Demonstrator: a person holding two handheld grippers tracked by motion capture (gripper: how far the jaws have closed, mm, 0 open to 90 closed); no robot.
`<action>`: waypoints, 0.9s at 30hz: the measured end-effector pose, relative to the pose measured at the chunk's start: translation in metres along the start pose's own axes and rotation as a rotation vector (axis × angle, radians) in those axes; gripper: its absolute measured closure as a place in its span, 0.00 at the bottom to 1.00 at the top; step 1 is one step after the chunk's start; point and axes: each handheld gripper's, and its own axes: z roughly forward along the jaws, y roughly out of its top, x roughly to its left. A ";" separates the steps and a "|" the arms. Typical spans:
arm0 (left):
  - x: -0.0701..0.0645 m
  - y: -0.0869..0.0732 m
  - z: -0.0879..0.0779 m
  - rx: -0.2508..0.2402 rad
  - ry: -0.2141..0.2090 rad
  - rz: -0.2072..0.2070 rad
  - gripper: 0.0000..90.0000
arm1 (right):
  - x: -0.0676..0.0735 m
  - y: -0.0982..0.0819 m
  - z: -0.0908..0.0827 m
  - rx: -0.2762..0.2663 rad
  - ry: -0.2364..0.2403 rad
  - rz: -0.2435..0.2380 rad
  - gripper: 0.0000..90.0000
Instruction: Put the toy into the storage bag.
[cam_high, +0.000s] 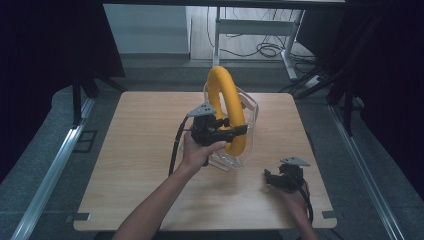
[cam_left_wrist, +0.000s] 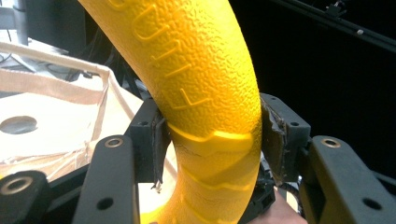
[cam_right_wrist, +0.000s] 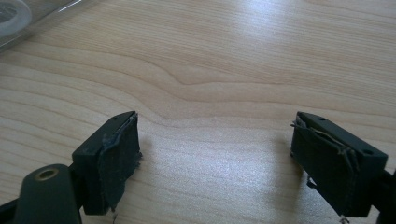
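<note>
Your left tongs (cam_high: 239, 131) are squeezing the yellow ring (cam_high: 227, 107).

The yellow ring stands up tall inside the clear box (cam_high: 248, 120), near the middle of the table (cam_high: 135, 150), and its top sticks out above the box. In the left gripper view the two black pads (cam_left_wrist: 150, 144) press tight on both sides of the bumpy ring (cam_left_wrist: 205, 93), with the box (cam_left_wrist: 51, 116) just behind it. Your right tongs (cam_high: 272, 178) rest low at the table's near right side, well apart from the box. In the right gripper view their jaws stand wide open over bare wood (cam_right_wrist: 210, 70), holding nothing.
</note>
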 end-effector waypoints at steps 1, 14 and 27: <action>0.001 -0.001 0.000 0.005 0.002 0.000 0.53 | 0.000 0.000 0.000 0.000 0.000 0.000 0.18; 0.020 -0.022 -0.006 0.033 0.055 -0.072 0.53 | 0.000 0.000 0.000 0.000 0.000 0.000 0.18; 0.016 -0.020 -0.003 0.043 0.096 -0.057 0.50 | 0.000 0.000 0.000 0.001 0.000 0.002 0.18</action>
